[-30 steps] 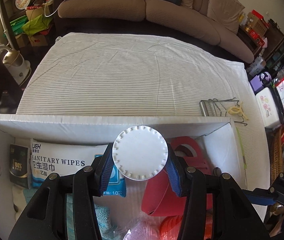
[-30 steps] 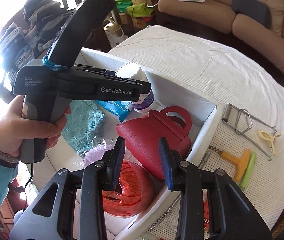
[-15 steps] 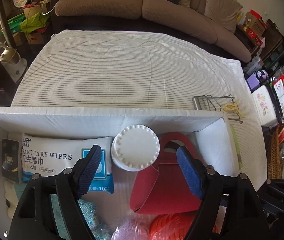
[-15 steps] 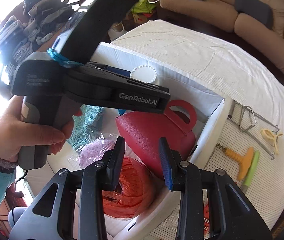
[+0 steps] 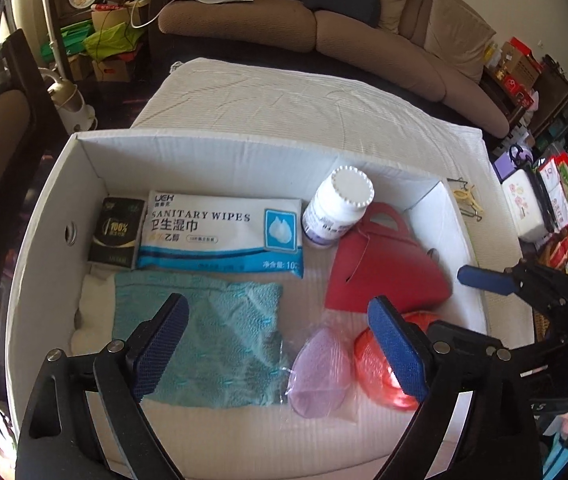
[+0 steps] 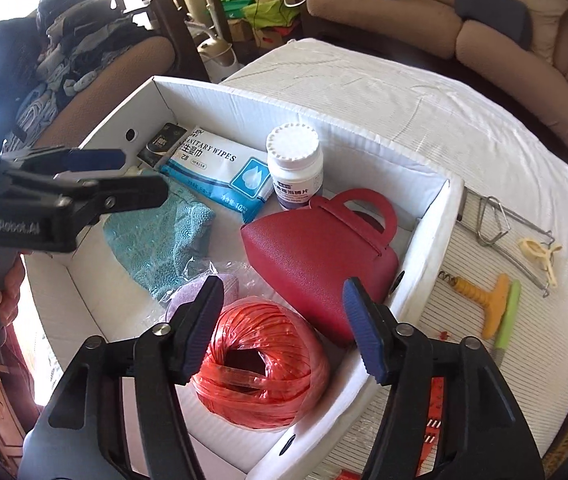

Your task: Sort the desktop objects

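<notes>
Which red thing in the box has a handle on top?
The red bag-shaped box, next to the white bottle. It has a looped handle and smooth sides. The other red thing, the ball of red string, is round and wound, with no handle.

Contents of my white box (image 5: 84, 148): one white bottle (image 5: 337, 208), one wipes pack (image 5: 220, 236), one black packet (image 5: 116, 234), one teal cloth (image 5: 212, 332), one red bag (image 6: 319, 256), one orange twine ball (image 6: 260, 364), one bagged purple item (kind unclear) (image 5: 319, 372).

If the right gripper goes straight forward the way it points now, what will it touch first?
Most likely the orange twine ball, which lies just beyond the open right gripper in the white box; depth is hard to judge.
</notes>
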The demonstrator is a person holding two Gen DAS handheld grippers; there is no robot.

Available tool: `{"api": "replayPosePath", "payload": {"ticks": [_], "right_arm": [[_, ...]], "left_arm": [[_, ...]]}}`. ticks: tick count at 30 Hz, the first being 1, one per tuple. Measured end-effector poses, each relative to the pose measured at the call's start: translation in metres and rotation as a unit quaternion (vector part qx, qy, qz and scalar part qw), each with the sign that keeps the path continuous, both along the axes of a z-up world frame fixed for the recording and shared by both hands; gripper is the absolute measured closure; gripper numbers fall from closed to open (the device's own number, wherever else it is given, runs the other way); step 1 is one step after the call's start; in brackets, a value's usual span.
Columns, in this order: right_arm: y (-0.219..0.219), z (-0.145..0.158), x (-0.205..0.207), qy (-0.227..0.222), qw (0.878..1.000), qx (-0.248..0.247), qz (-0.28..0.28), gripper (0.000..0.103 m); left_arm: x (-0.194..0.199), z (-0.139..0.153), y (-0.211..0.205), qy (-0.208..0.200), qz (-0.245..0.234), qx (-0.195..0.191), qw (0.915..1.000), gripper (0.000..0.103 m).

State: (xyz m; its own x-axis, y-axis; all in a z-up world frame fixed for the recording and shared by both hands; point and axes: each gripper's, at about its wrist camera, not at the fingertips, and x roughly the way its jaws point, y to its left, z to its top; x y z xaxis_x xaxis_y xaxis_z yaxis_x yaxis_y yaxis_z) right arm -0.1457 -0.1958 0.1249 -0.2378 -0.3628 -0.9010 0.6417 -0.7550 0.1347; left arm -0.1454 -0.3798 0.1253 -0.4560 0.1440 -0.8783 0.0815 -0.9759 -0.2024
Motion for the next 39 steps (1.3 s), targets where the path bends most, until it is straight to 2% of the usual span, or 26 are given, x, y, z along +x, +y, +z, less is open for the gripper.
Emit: {"api": "replayPosePath", "payload": {"ticks": [2, 3, 4, 7, 13, 26, 39], "right_arm": [[-0.002, -0.001, 0.005, -0.003, 1.0, 0.001, -0.002, 0.028], [-0.003, -0.001, 0.008, -0.001, 1.0, 0.003, -0.001, 0.026], [-0.005, -0.001, 0.013, 0.001, 1.0, 0.004, 0.001, 0.023], [-0.01, 0.0, 0.025, 0.004, 1.0, 0.012, 0.003, 0.012], [-0.017, 0.005, 0.051, 0.015, 1.0, 0.022, 0.003, 0.0], [-0.006, 0.03, 0.106, 0.036, 0.999, 0.003, -0.015, 0.0], [0.025, 0.053, 0.154, 0.052, 0.998, -0.012, -0.022, 0.0]], "left_arm": [[0.014, -0.004, -0.002, -0.007, 0.0, -0.009, 0.9999, 0.008], [0.021, -0.005, -0.004, -0.009, 0.001, -0.01, 0.9999, 0.007], [0.027, -0.005, -0.005, -0.01, 0.002, -0.007, 0.9999, 0.0], [0.044, 0.0, -0.011, -0.005, 0.009, -0.008, 0.9999, 0.0], [0.076, 0.016, -0.013, 0.007, 0.01, -0.015, 0.9998, 0.0], [0.151, 0.031, -0.009, 0.025, 0.028, -0.032, 0.9988, 0.0], [0.202, 0.047, 0.027, 0.038, 0.03, -0.06, 0.997, 0.0]]}}
